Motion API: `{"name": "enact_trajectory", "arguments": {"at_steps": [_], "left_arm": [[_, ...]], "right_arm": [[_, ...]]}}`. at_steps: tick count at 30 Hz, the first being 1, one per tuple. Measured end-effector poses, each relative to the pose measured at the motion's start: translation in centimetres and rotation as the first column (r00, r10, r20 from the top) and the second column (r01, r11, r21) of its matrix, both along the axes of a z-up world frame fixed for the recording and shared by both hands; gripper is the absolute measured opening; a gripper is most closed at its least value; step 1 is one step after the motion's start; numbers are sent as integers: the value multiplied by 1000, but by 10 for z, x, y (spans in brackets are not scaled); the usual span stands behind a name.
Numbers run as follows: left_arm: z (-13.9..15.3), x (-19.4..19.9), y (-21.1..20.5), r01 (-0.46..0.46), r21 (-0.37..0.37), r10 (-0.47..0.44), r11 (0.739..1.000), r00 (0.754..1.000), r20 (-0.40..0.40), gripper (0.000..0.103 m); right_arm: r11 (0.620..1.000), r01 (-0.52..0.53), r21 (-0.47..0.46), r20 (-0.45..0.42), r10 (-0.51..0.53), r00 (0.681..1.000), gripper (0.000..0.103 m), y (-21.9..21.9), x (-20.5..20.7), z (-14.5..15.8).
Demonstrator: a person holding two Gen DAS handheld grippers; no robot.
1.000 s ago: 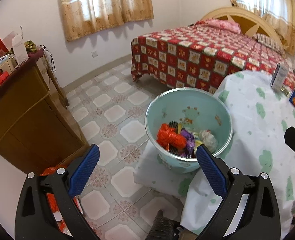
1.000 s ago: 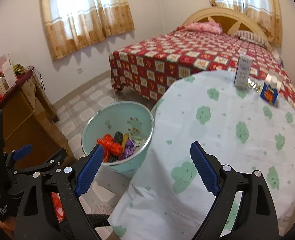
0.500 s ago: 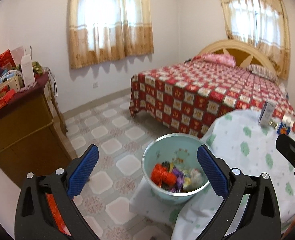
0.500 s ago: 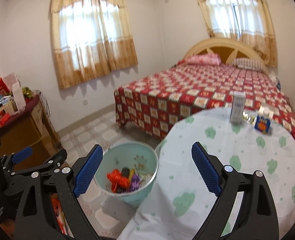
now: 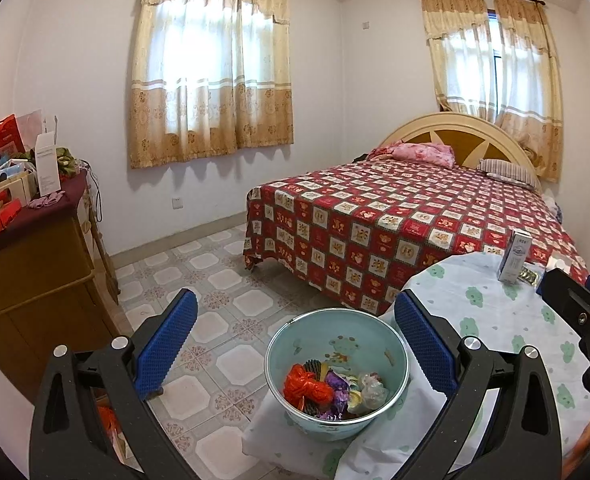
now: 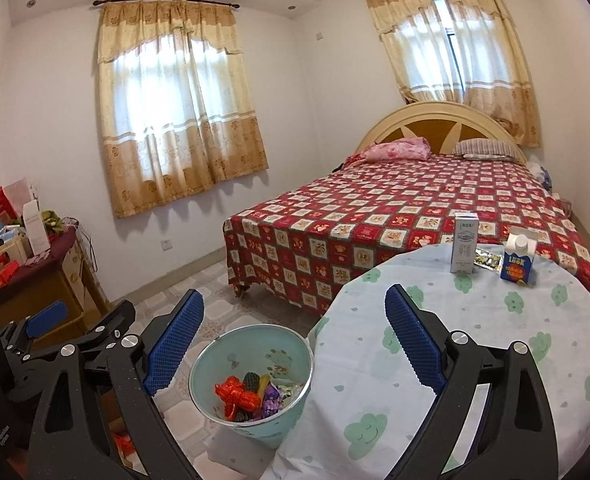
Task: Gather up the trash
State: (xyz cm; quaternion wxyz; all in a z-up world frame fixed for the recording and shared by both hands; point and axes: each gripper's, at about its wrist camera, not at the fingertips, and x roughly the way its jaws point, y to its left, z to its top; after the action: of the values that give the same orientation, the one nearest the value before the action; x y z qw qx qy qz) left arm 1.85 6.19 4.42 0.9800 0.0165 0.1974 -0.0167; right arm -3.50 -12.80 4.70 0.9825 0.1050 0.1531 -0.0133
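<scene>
**Both claws empty, cartons waiting at the far edge of the counter**

At lower left of the right wrist view my left claw (image 6: pixel 51 322) shows only in part; its own view shows my left claw (image 5: pixel 295 344) spread wide, gripping nothing. Just right of it, at lower centre, the pale green bin (image 6: pixel 251 376) stands on the floor against the counter (image 6: pixel 435 320), already holding a red bow and wrappers. My right claw (image 6: pixel 295 342) is wide too, empty. At right of frame stand the grey-white carton (image 6: pixel 465 244), a foil wrapper (image 6: pixel 489 258) lying flat, and the blue carton (image 6: pixel 518 258). I judge the cartons light, thin-walled and easily crushed: take them across the mid body, gently. The wrapper is flimsy and slippery; pinch an edge. The left view shows the bin's contents better, but the blue carton hides behind my right claw there.
</scene>
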Motion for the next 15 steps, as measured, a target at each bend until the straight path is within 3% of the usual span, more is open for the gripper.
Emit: {"name": "enact_trajectory", "arguments": {"at_steps": [15], "left_arm": [[5, -5, 4, -6, -6, 7, 1000, 1000, 9, 97]], "right_arm": [[1000, 20, 20, -14, -20, 1000, 91, -2, -2, -5]]}}
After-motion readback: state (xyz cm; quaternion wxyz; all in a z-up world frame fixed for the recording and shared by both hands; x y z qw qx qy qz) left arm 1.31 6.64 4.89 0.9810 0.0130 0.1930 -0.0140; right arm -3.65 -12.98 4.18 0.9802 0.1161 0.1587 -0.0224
